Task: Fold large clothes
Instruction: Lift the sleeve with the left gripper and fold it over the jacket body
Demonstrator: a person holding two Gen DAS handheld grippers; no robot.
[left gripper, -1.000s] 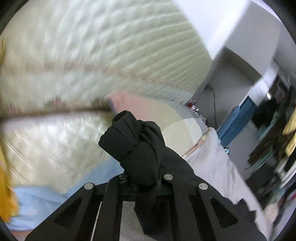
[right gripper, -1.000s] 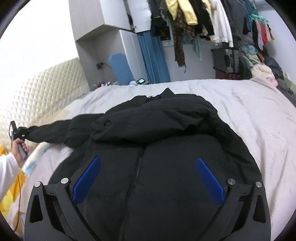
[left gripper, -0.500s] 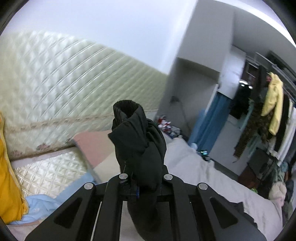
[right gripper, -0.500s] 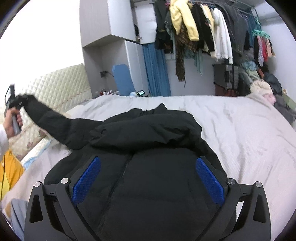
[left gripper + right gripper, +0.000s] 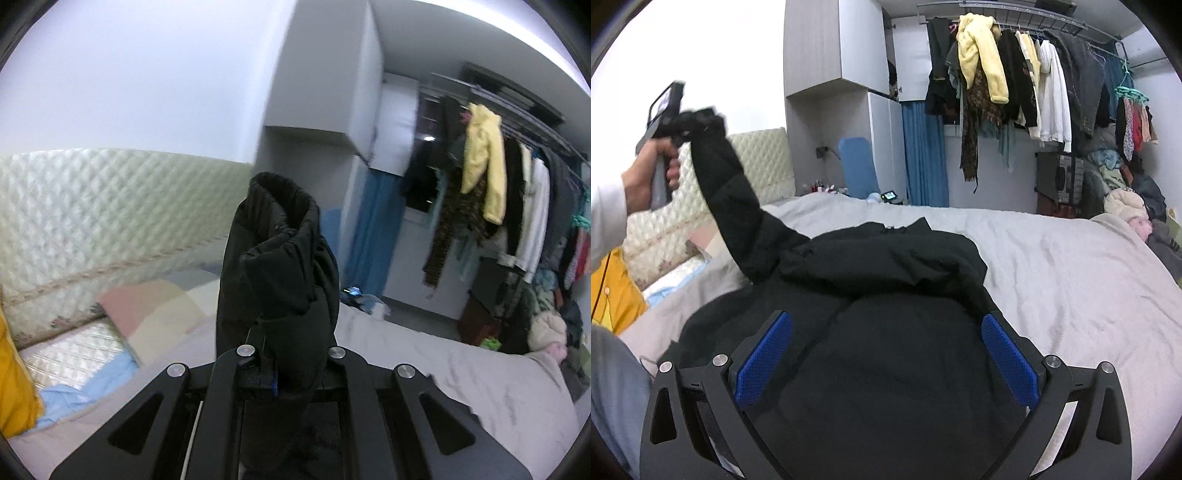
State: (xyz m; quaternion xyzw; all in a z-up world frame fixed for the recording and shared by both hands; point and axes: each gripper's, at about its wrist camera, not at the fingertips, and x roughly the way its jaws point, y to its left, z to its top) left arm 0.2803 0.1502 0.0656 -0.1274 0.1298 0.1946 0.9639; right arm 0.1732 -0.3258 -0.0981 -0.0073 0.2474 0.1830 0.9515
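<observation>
Across the grey bed point(image 5: 1052, 266) lies my black jacket point(image 5: 886, 332), body flat on the cover with its collar end toward the far wall. One sleeve point(image 5: 738, 206) rises off the bed to the left, up to my left tongs point(image 5: 683, 125), which are clamped together on the cuff. I can see the hand point(image 5: 646, 173) gripping that tool's handle, a white sleeve behind it. From the left wrist camera the cuff point(image 5: 284, 229) stands upright right in front of the lens, its gathered opening at the top, the fabric pinched between the left tongs point(image 5: 291, 365) down at the base — the pads themselves are mostly hidden by cloth.

My right tongs point(image 5: 886, 362) hang over the jacket's body, their blue pads point(image 5: 762, 362) spread wide apart with nothing pinched between them — only the black fabric lying below.

Behind the raised sleeve stands a quilted cream headboard point(image 5: 92, 206), with a pink-and-beige pillow point(image 5: 147, 310) and a pale blue cloth point(image 5: 88, 380) at its foot, and something orange-yellow point(image 5: 617, 288) at the left edge. Beyond the bed there is a blue curtain point(image 5: 923, 155), a grey cabinet point(image 5: 831, 44), and a rail crowded with hanging clothes point(image 5: 1015, 81), a yellow fleece point(image 5: 979, 51) among them.
</observation>
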